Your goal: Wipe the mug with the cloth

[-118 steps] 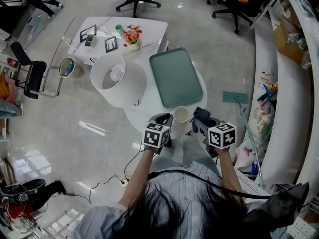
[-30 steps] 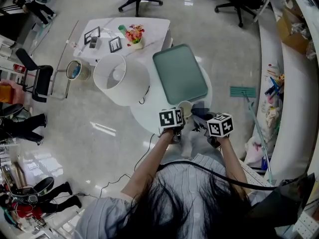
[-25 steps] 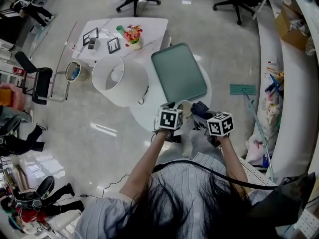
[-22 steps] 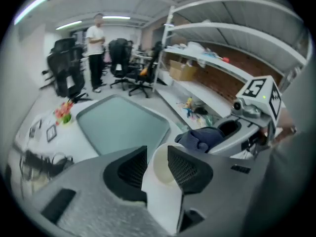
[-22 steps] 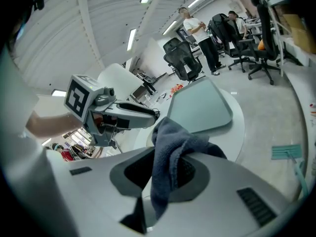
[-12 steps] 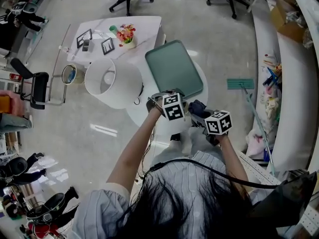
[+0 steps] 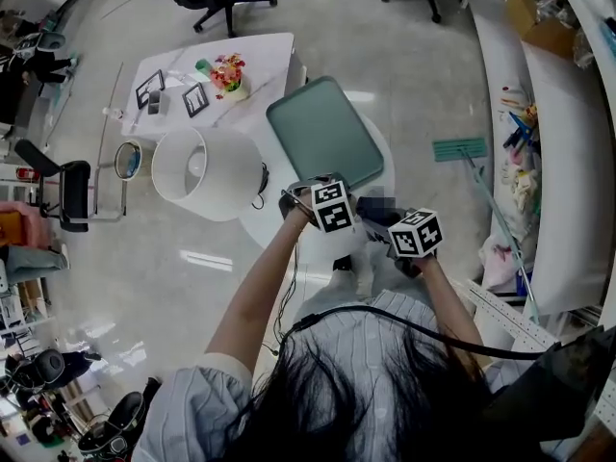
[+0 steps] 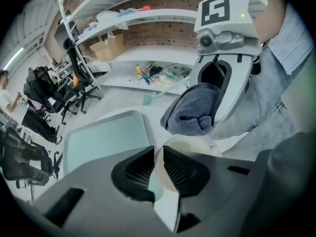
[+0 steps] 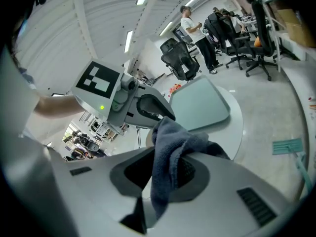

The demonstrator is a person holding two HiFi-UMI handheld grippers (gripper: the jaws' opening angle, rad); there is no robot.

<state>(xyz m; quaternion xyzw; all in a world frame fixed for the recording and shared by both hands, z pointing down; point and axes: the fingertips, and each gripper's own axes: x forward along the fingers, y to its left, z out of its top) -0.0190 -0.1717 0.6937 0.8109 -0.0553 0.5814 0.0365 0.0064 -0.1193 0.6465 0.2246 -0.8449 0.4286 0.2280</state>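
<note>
The left tool (image 8: pixel 158 168) is pinched on the near wall of the cream mug (image 8: pixel 189 145), one jaw inside the rim and one outside. Facing it, the right tool (image 9: pixel 165 174) grips a bunched grey cloth (image 9: pixel 170 142), which hangs out between its jaws. The cloth sits just above the mug's far rim; I cannot tell if they touch. Both tools meet over the near edge of the round white worktop (image 7: pixel 274 221), just beside the green tray (image 7: pixel 322 133).
</note>
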